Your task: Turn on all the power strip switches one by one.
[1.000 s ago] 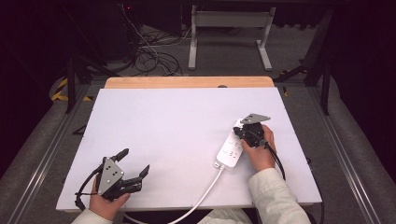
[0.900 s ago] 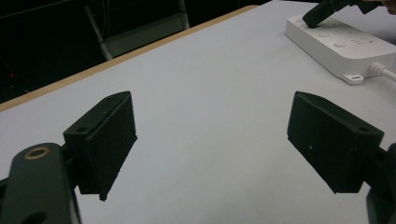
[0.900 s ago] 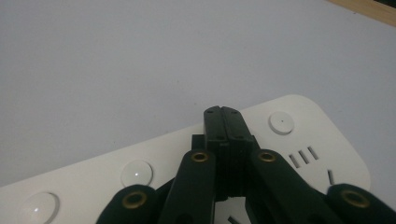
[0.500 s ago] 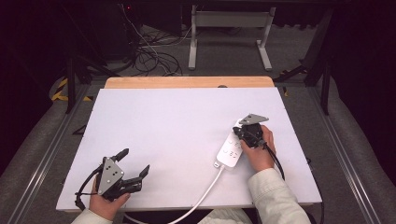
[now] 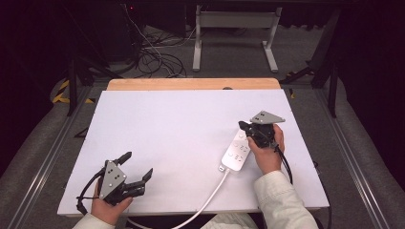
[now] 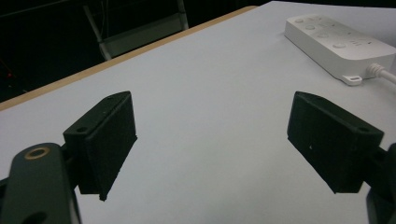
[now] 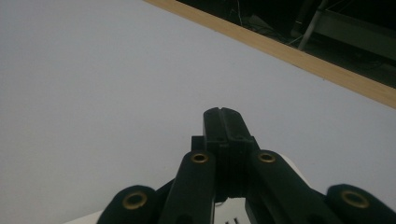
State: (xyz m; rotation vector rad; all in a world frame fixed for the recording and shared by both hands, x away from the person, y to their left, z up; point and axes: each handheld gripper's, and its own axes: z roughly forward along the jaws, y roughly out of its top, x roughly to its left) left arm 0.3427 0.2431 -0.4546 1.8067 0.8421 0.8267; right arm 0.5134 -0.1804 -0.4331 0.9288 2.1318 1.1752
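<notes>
White power strip (image 5: 237, 150) on the bench (image 5: 172, 124), right of centre, cord trailing to the near edge. Right gripper (image 5: 244, 126) pressed together, empty, over the strip's far end; probably about to press a switch. Best pushed straight down, gently. Left gripper (image 5: 136, 169) spread wide, idle near the corner.

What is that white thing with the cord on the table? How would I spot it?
Start at the big white table and look toward its right side, near the person's right hand. The white power strip lies flat there, under the shut right tool. It is a long block with sockets on top and a white cord trailing off the near edge.
</notes>
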